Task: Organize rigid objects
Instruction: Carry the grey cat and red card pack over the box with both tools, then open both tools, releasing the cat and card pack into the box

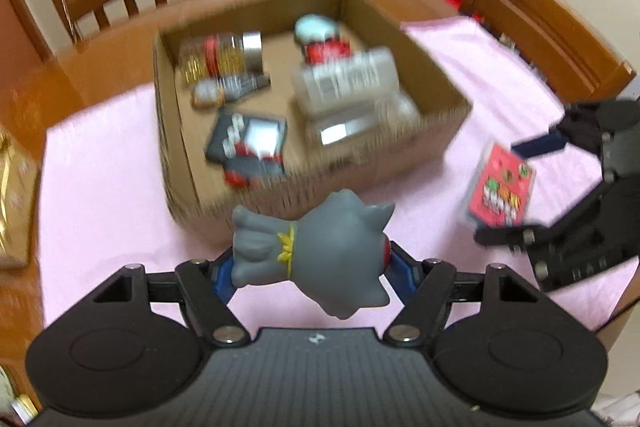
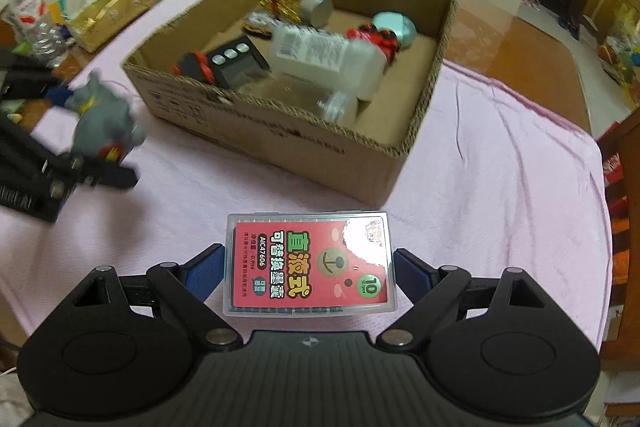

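Two items up, none boxed yet. Left gripper [image 1: 310, 269] clamped on grey toy [image 1: 312, 259], held above pink cloth [image 1: 100, 187] just short of box [image 1: 440, 131]. Right gripper [image 2: 308, 277] clamped on clear case [image 2: 308, 263], also short of box. Roughly six things already inside. Left to do, likely: drop both in.

left gripper [image 1: 310, 269] | black body, blue fingers [image 1: 404, 269], silver screws | right gripper [image 2: 308, 273] alike
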{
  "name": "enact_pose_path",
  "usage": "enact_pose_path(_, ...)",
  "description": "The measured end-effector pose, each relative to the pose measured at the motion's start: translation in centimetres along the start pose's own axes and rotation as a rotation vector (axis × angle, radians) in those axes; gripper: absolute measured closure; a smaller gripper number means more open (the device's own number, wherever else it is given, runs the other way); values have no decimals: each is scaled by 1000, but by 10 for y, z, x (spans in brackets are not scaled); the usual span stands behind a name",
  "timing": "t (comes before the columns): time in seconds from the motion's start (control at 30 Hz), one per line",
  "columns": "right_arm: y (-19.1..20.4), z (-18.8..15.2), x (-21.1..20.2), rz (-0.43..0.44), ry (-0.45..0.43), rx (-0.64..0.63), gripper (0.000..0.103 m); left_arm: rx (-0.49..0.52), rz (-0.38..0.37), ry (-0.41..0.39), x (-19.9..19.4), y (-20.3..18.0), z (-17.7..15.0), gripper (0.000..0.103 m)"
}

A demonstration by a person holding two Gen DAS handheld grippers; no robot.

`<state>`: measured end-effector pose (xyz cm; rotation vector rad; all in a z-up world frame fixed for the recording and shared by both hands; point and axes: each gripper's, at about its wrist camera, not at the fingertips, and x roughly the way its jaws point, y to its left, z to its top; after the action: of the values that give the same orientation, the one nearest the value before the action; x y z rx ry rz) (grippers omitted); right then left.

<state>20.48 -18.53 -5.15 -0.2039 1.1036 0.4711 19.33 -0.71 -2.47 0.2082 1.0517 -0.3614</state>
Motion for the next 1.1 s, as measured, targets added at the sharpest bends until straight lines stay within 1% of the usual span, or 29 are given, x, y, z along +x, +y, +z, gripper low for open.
enact_pose_path(0.13,0,11,-19,21,-23,-21,11,-16,42,-84,-6,11,31,32)
enact_pose_path(0.23,-2,24,-29,25,-50,-25,11,-33,62,-121,5,20,55,32)
enact_pose_path(0.33,-5,37,-36,20,-76,-27,11,-36,83,-111,25,29,75,32)
enact_pose_path(0.43,-7,52,-40,12,-98,-44,11,-45,107,-95,47,36,88,32)
enact_pose_path(0.5,-10,61,-39,5,-106,-50,11,-59,106,-84,59,41,92,31)
enact_pose_path(0.57,-14,69,-39,-10,-114,-46,11,-64,109,-75,70,45,93,30)
enact_pose_path(0.63,-17,77,-39,-17,-123,-39,11,-71,122,-71,74,46,93,20)
enact_pose_path(0.67,-18,79,-39,-20,-128,-38,11,-79,130,-83,73,48,93,13)
enact_pose_path(0.73,-19,83,-42,-27,-141,-38,11,-95,136,-141,62,51,90,8)
enact_pose_path(0.83,-20,91,-41,-37,-149,-42,11,-137,124,-168,48,60,87,7)
enact_pose_path(0.97,-22,105,-34,-43,-152,-42,11,-174,142,-201,24,67,77,7)
enact_pose_path(1.03,-23,114,-30,-46,-154,-46,11,-195,146,-229,8,70,67,3)
enact_pose_path(1.1,-22,123,-26,-50,-153,-58,11,-213,166,-259,-4,71,59,2)
